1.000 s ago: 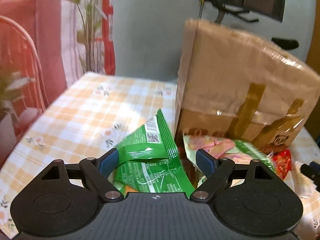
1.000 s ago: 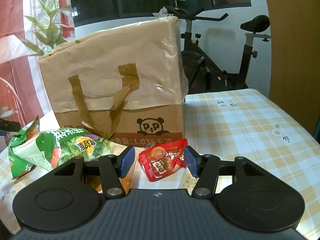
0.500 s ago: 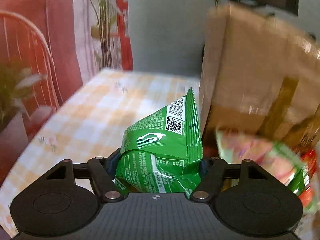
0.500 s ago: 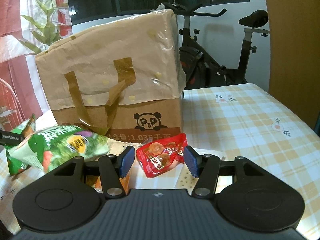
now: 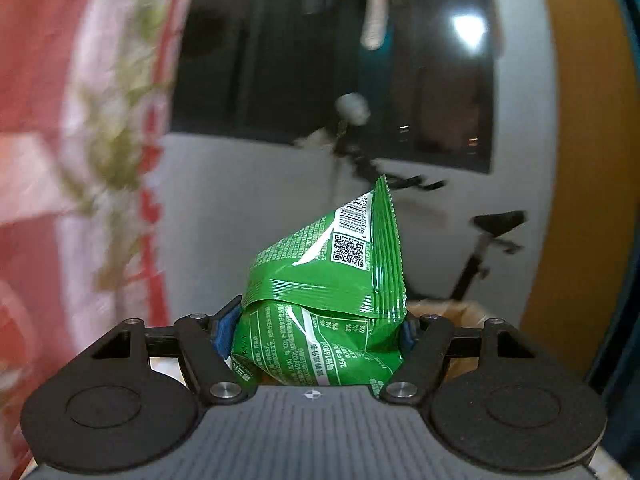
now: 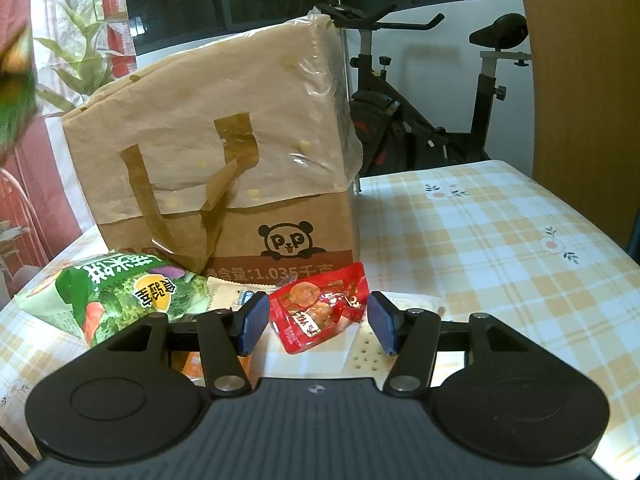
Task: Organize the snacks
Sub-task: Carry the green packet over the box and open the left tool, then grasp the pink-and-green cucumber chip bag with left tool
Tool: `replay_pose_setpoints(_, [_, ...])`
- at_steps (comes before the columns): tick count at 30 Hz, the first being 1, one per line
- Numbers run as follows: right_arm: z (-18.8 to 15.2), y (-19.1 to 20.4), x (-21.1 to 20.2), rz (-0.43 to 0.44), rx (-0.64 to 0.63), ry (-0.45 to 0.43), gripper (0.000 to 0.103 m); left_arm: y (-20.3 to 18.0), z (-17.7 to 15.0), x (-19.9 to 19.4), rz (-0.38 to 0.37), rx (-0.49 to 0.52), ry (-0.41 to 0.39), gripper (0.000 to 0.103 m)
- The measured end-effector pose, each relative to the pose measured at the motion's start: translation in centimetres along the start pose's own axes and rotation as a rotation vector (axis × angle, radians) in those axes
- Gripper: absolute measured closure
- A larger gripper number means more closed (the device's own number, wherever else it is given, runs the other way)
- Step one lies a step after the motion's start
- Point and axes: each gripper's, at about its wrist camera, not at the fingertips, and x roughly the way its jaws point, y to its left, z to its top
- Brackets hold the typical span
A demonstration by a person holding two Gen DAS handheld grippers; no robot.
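The left tongs (image 5: 316,328) are clamped on a green snack packet (image 5: 324,304), the blue pads pressing into its crumpled sides, and the packet is held up in the air: behind it are only a dark window, a wall and an exercise bike, all blurred. Just below the packet the brown rim of the paper bag (image 5: 444,308) shows, so the packet looks to be up near the bag's top. In the right wrist view a green blur at the far left edge is probably this same packet.

The right tongs (image 6: 316,324) stand apart, low over the surface (image 6: 500,232), with a red snack packet (image 6: 320,308) lying between the pads but not pinched. To its left lies a larger vegetable-crisp packet (image 6: 120,296), and a few flat pale packets lie under and around them. All sit on the near side of the paper bag (image 6: 216,148), which stands upright with a clear plastic liner folded over its top.

The step in hand seems to be carrying the green packet to the bag. Next it needs to be brought over the opening and let go, clear of the liner and handles; the red packet then waits for the right tongs to close on it
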Motion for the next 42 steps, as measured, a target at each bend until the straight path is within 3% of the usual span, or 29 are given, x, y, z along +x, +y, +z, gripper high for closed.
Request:
replay_pose_setpoints(5, [0.2,-0.1,-0.1,-0.010,0.004,-0.008,0.045,-3.8,0.4,7.0,-0.108,-0.061,0.083,0.027])
replay_pose_setpoints(8, [0.3,-0.1,-0.3,-0.013,-0.001,-0.015,0.045,-4.2,-0.8,10.2,-0.152,-0.088,0.149,0.017])
replay_pose_setpoints(12, [0.3,-0.6,-0.2,-0.014,0.011,-0.013,0.045,-4.1,-1.9,11.1,-0.162,-0.059,0.189,0.006])
replay_pose_setpoints(17, [0.1,-0.6,0.1,-0.008,0.021,-0.003,0.045,-2.1,-1.6,9.8,-0.199,-0.051,0.149,0.006])
replay_pose_setpoints(21, [-0.1,0.0,0.1,0.002,0.004,-0.001,0.045,-1.0,-1.1,8.8,-0.163,-0.062,0.110,0.005])
replay_pose_setpoints(25, [-0.1,0.5,-0.1,0.012,-0.011,0.000,0.045,-0.8,-0.6,9.8,-0.155,-0.119,0.128,0.005])
replay_pose_setpoints(30, [0.1,0.3,-0.4,0.008,-0.011,-0.011,0.045,-0.9,-1.2,9.4,-0.100,-0.114,0.170,0.005])
replay_pose_setpoints(36, [-0.2,-0.2,-0.3,0.013,0.017,-0.008,0.045,-0.5,-5.1,6.6,0.013,-0.014,0.241,0.005])
replay_pose_setpoints(39, [-0.3,-0.2,-0.1,0.022,0.018,-0.004,0.045,0.0,-7.5,4.8,0.029,0.009,0.261,0.005])
replay_pose_setpoints(42, [-0.4,0.0,0.0,0.027,0.015,0.002,0.045,0.4,-10.0,4.6,0.026,0.000,0.335,0.005])
